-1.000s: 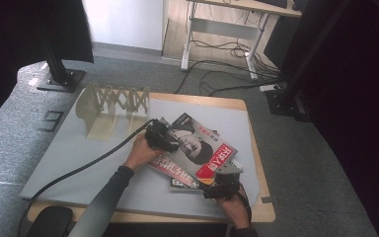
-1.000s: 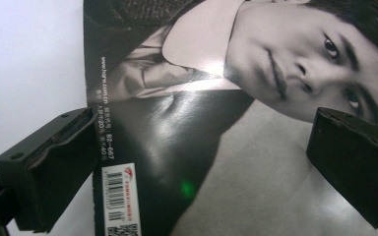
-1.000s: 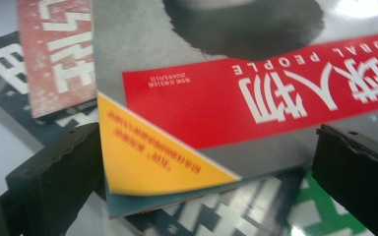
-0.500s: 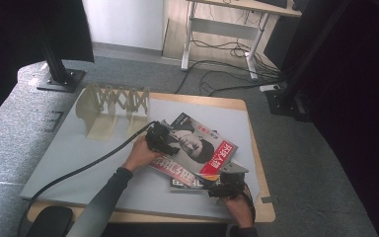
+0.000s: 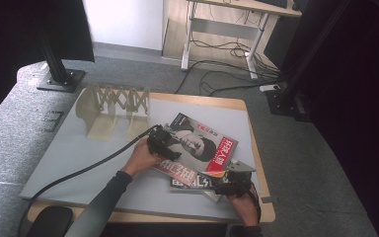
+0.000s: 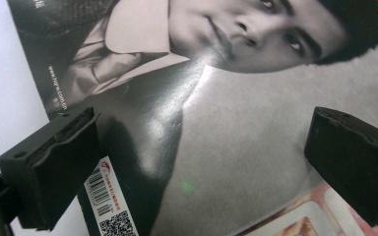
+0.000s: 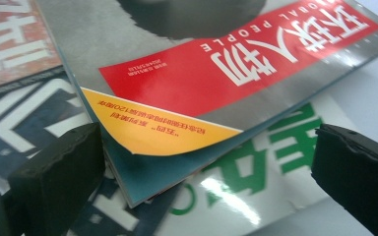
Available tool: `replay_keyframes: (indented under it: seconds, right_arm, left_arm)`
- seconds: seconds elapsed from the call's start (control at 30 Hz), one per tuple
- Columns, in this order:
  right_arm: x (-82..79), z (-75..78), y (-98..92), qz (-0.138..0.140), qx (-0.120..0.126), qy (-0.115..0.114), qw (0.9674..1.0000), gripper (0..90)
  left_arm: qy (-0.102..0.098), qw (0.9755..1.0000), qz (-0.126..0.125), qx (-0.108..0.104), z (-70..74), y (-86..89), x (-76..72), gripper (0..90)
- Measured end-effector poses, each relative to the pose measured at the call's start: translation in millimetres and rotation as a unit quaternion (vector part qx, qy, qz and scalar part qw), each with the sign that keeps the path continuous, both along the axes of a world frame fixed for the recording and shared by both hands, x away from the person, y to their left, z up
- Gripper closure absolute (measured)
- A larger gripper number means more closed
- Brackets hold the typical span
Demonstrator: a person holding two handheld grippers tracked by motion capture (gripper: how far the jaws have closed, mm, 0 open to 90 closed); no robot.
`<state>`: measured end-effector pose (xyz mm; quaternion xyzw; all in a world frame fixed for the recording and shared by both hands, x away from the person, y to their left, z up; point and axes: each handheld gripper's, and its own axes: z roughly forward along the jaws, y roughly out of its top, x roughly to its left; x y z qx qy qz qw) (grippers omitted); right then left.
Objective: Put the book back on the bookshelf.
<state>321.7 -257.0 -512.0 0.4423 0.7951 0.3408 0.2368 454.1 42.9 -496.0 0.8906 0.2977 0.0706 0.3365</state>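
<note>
A stack of magazines lies on the grey table mat. The top magazine (image 5: 197, 145), grey with a portrait and a red title band, also appears close up as a portrait cover (image 6: 216, 98) and a red-banded corner (image 7: 216, 73). Under it lie a red magazine (image 5: 177, 171) and a dark one (image 5: 192, 182). My left gripper (image 5: 167, 146) hovers open over the top magazine's left edge, jaws wide with the cover between them (image 6: 197, 167). My right gripper (image 5: 225, 183) stands open at the stack's near right corner, facing the curled yellow corner (image 7: 162, 130).
A wooden lattice rack (image 5: 113, 106) stands at the back left of the mat (image 5: 69, 153). The table's wooden rim (image 5: 264, 197) runs close beside the right gripper. A black cable (image 5: 79, 173) trails from the left gripper toward the near left.
The right gripper has slid a little lower and to the right, to the stack's corner. The left gripper stays on the top magazine's left edge.
</note>
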Motion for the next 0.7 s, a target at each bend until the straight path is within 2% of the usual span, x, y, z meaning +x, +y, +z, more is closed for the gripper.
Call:
replay_keyframes:
  seconds: [0.33,0.43,0.53,0.7]
  right_arm:
    - [8.1,-0.6,-15.4,-0.021,0.002,-0.002,0.9998,0.0]
    - [7.7,-0.2,-15.0,-0.019,0.002,-0.002,0.9998,1.0]
    - [5.8,2.2,-14.3,-0.016,-0.003,0.0,0.9999,1.6]
    - [0.1,12.8,-15.2,-0.006,0.01,-0.002,0.9999,0.8]
  left_arm:
    - [-0.012,0.9999,-0.009,0.002,0.5,-6.0,-11.6,0.8]
    - [-0.014,0.9998,-0.015,0.005,2.1,-4.6,-11.0,1.6]
    - [-0.017,0.9998,-0.009,0.004,4.7,-3.2,-10.0,3.7]
    - [-0.022,0.9998,0.002,0.001,9.2,0.7,-6.6,3.3]
